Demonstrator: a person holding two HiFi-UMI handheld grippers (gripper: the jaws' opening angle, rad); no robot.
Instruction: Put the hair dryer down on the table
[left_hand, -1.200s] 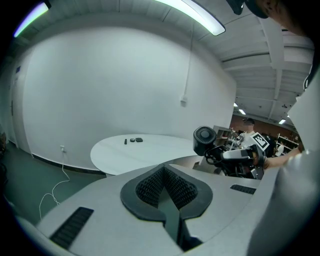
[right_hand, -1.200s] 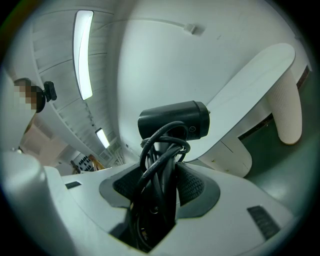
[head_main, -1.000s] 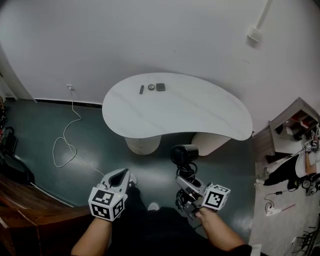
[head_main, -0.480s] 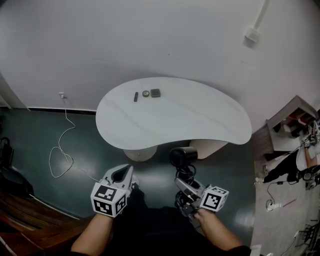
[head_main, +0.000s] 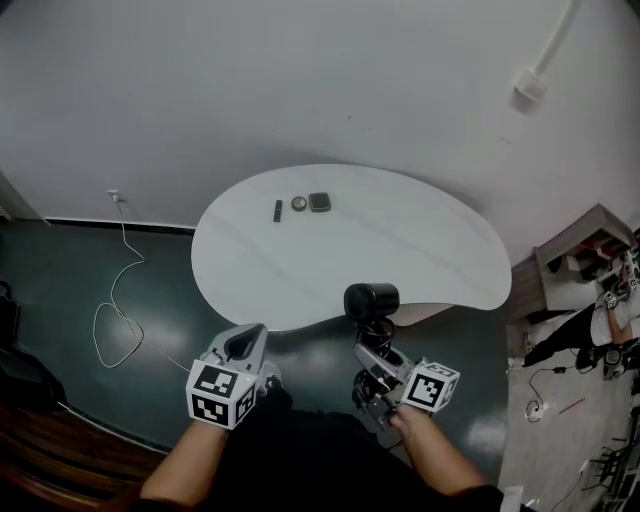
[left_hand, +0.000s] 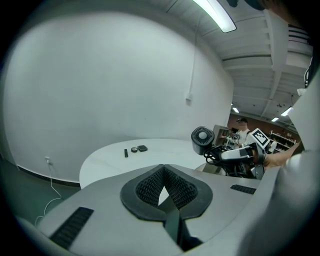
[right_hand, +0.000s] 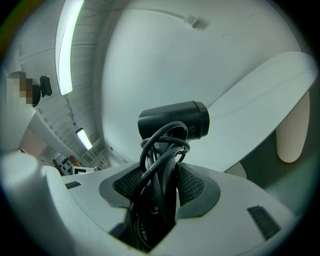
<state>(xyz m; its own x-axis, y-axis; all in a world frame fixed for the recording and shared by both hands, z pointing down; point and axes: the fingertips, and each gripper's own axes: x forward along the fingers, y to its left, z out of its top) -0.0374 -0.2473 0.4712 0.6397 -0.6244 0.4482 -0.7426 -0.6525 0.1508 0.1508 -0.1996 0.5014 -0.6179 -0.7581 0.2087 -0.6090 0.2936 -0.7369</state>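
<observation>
The black hair dryer (head_main: 371, 301) stands upright, its cord wound round the handle, and my right gripper (head_main: 375, 362) is shut on that handle. In the right gripper view the pads squeeze the handle and cord (right_hand: 160, 175) below the dryer's barrel (right_hand: 175, 120). The barrel hangs at the near edge of the white kidney-shaped table (head_main: 420, 250), above the floor. My left gripper (head_main: 245, 345) is to the left, short of the table, shut with nothing in it (left_hand: 164, 187). The dryer (left_hand: 202, 140) also shows in the left gripper view.
Three small dark items lie at the table's far left: a stick (head_main: 278, 210), a round piece (head_main: 300, 204) and a square piece (head_main: 319, 202). A white cable (head_main: 115, 320) loops over the dark floor on the left. Shelves with clutter (head_main: 590, 260) stand on the right.
The table has come nearer in the head view. Both grippers moved forward, and the dryer's barrel now overlaps the table's near edge. The grip on the handle is unchanged.
</observation>
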